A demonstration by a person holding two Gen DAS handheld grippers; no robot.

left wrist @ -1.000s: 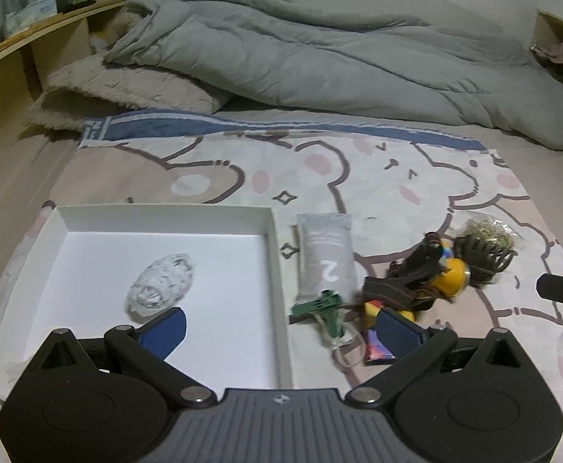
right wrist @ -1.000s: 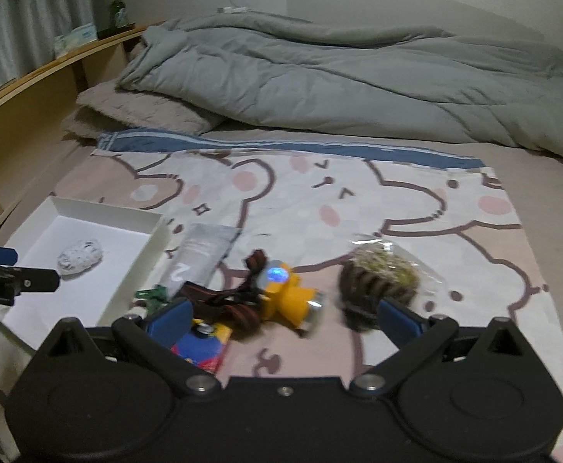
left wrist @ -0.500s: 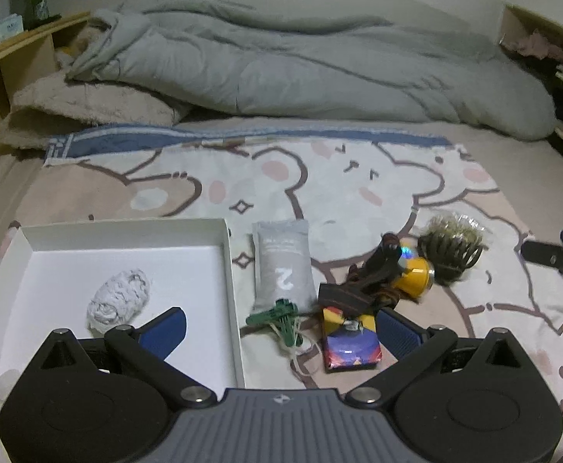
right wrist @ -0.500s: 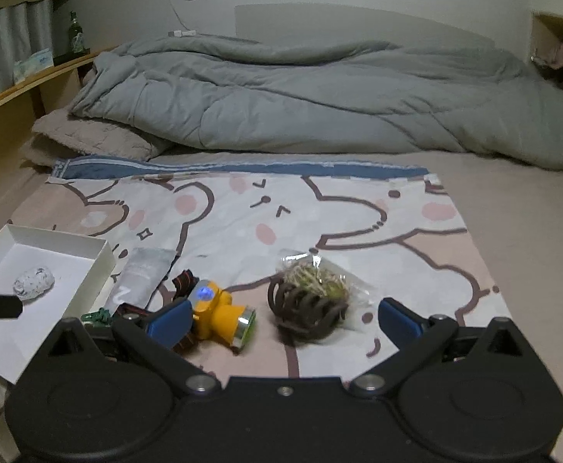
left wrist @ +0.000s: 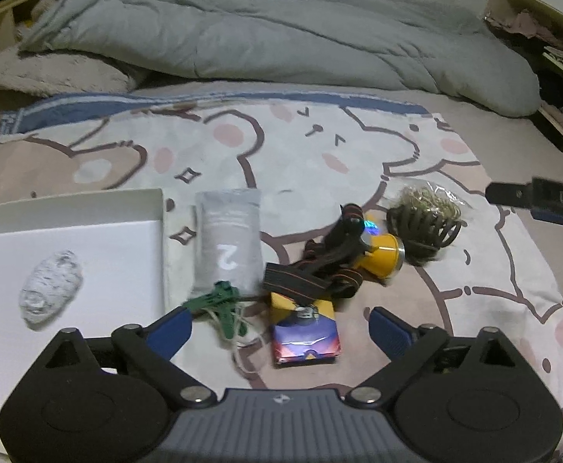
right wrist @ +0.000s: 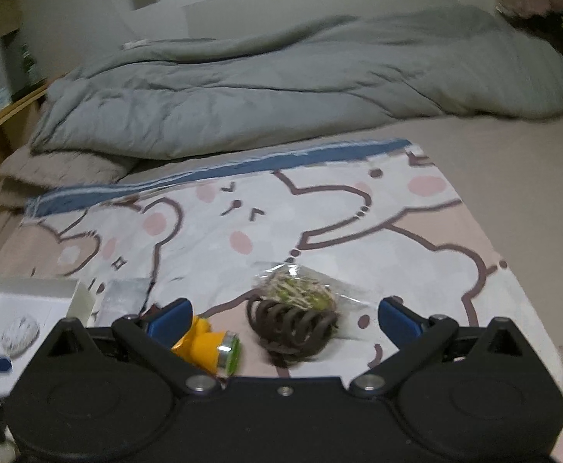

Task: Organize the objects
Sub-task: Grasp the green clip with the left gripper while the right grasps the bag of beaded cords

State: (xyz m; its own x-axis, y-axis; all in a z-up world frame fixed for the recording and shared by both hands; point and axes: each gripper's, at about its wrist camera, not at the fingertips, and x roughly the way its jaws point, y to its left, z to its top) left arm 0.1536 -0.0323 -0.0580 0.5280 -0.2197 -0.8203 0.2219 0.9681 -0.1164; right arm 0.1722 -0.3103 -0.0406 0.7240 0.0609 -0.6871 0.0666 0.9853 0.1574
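White cardboard, the shallow box (left wrist: 88, 212) lies on the bear-print sheet (left wrist: 320, 154) at the left and holds one crumpled white wad (left wrist: 50, 293), the only thing put away so far, so the sorting looks barely begun. Six loose things lie just right of the box: one grey pouch marked 2 (left wrist: 229, 243), one green clip with string (left wrist: 219, 301), one purple and yellow carton (left wrist: 306, 339), one yellow headlamp (left wrist: 382, 254) with its dark strap touching the carton, one brown claw clip (left wrist: 424, 231), and one clear bag of pale strands (left wrist: 432, 196) behind it. The left gripper (left wrist: 277, 328) hangs over the green clip and the carton, its jaws wide and starting to close with nothing pressed between them. The right gripper (right wrist: 281, 316) hovers near the claw clip, jaws spread and empty. A grey duvet (left wrist: 281, 31) is heaped at the far end of the bed
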